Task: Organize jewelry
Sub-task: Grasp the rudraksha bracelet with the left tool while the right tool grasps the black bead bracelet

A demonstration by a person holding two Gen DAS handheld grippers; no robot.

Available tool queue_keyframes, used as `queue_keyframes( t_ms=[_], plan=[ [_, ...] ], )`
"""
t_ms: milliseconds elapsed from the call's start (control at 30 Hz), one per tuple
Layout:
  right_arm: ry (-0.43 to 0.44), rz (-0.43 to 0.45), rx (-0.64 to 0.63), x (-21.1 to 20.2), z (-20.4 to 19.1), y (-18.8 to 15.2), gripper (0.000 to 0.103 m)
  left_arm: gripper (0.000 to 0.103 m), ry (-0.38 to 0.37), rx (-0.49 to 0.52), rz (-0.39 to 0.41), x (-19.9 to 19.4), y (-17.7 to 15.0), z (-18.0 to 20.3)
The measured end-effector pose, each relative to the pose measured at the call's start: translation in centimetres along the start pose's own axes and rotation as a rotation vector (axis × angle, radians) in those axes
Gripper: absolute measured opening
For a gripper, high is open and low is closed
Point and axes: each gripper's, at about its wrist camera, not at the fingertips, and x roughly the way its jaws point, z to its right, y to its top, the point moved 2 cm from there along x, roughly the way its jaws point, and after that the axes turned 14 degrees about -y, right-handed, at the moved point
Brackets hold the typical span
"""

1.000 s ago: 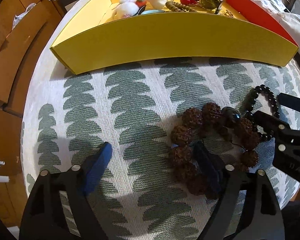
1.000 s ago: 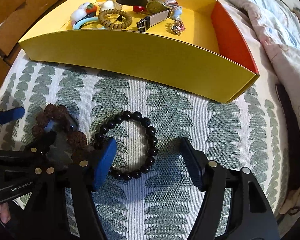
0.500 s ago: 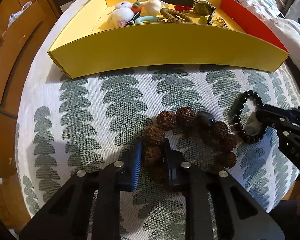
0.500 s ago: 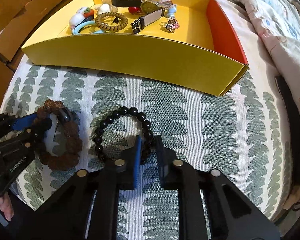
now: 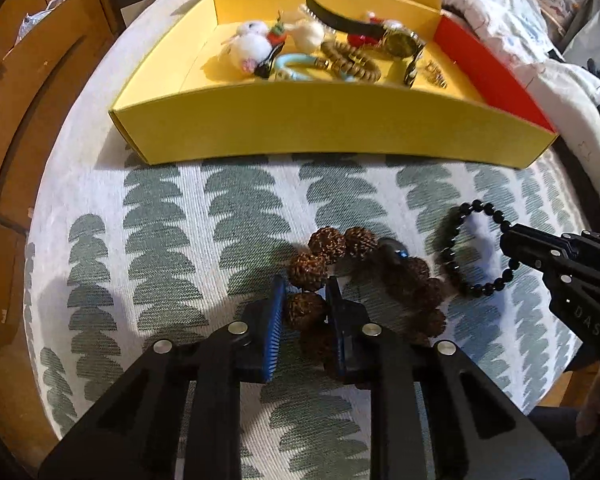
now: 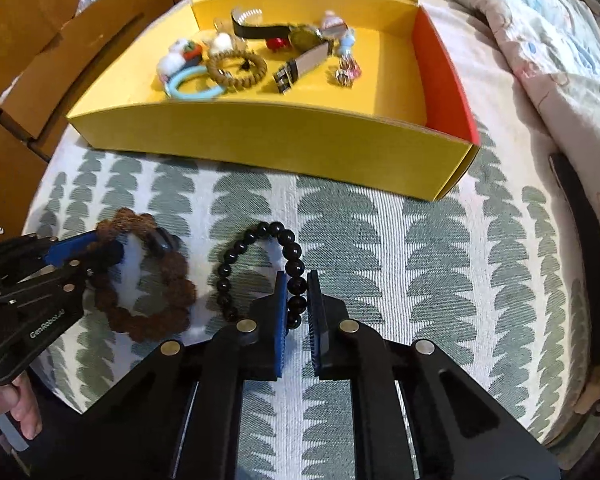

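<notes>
- Gripping a rough brown bead, my left gripper [image 5: 305, 312] has its blue pads clamped on the near side of the brown seed bracelet [image 5: 364, 276], at about 6 o'clock in the left wrist view.
- From the right wrist camera that same left gripper [image 6: 100, 250] comes in at 9 o'clock, biting the left part of the brown seed bracelet [image 6: 148, 280].
- My right gripper [image 6: 297, 300] is pinched together on the black bead bracelet [image 6: 260, 270], holding the beads on the loop's right side, just below the frame's centre.
- In the left view the right gripper [image 5: 508, 236] reaches in from 3 o'clock, and the black bead bracelet [image 5: 472, 252] sits just beside the brown one, to its right.
- Both bracelets lie over the green leaf-print cloth [image 6: 420, 240]; I cannot tell whether either has cleared it.
- At 12 o'clock stands the yellow box [image 6: 284, 140] with a red right wall, well apart from both bracelets.
- Inside it I see a wristwatch [image 6: 300, 40], a coiled tan hair tie [image 6: 238, 68], a pale blue ring [image 6: 194, 88] and small fluffy charms [image 5: 252, 44].
- A hand [image 6: 16, 412] holds the left tool at 8 o'clock.
</notes>
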Motion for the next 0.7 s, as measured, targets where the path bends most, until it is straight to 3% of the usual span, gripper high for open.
queue_keyframes(
  t_ms=[333,700],
  plan=[
    [0.093,0.081,0.006,-4.3,-0.3,0.4,0.011,0.021,-0.056,0.003,0.046,-2.0,0.5,0.4],
    [0.139,0.152,0.03,-7.5,-0.2,0.8,0.011,0.021,-0.127,-0.009,0.118,-4.6,0.9,1.3]
  ],
)
